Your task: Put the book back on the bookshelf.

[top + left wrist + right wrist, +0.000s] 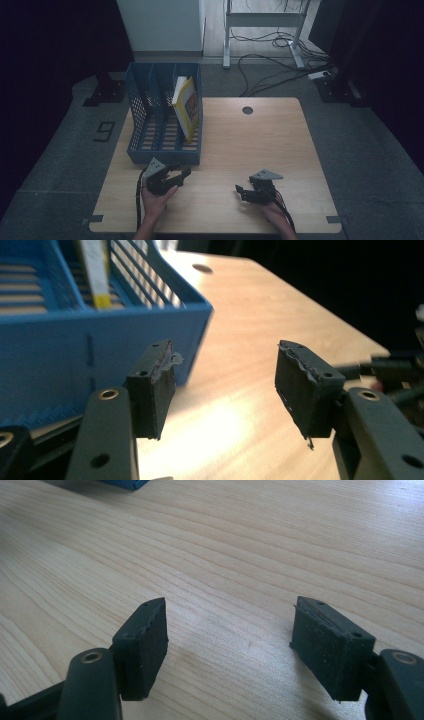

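Near the front edge of the surface: both grippers sit low, nothing between their jaws.
Left gripper: jaws apart and empty, just in front of the blue file rack, aimed past its front right corner.
Right gripper: jaws apart and empty, over bare wood, well apart from the rack.
Yellow book: leaning in the rack's right-hand compartment, towards the back left corner of the surface; its top tips left.
Step in hand, by my reading: the left gripper lines up on that book.
How to do it well: lift over the rack's front wall, come in from above, take the book's upper edge squarely.
Risk: clipping the wall and shoving the rack.
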The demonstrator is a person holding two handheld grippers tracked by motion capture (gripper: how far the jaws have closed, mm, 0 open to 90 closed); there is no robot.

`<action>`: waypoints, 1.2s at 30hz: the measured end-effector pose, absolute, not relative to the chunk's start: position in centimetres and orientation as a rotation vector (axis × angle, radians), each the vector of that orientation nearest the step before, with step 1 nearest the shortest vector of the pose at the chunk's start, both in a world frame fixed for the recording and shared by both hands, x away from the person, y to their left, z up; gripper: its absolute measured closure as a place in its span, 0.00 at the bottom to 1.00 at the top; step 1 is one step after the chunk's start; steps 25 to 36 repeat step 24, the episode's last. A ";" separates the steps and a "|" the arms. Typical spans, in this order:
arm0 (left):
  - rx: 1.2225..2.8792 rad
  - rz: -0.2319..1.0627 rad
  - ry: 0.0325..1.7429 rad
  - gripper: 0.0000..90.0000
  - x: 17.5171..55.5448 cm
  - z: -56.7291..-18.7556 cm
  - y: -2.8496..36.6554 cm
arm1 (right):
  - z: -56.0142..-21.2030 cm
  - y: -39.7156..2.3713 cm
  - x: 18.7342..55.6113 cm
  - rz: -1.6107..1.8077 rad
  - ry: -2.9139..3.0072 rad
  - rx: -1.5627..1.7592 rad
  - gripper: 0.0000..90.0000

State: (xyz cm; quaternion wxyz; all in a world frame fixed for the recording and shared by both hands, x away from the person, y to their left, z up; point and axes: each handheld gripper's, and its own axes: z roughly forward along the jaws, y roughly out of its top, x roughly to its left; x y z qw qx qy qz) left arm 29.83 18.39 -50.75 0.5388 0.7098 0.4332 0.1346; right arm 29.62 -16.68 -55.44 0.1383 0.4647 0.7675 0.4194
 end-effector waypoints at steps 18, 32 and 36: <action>1.767 0.279 1.041 0.45 29.3 -52.5 18.1 | -55.4 -16.7 29.7 1.219 2.217 1.349 0.33; 1.769 0.276 1.045 0.45 29.4 -52.6 18.2 | -55.4 -16.7 29.7 1.220 2.217 1.353 0.33; 1.769 0.276 1.045 0.45 29.4 -52.6 18.2 | -55.4 -16.7 29.7 1.220 2.217 1.353 0.33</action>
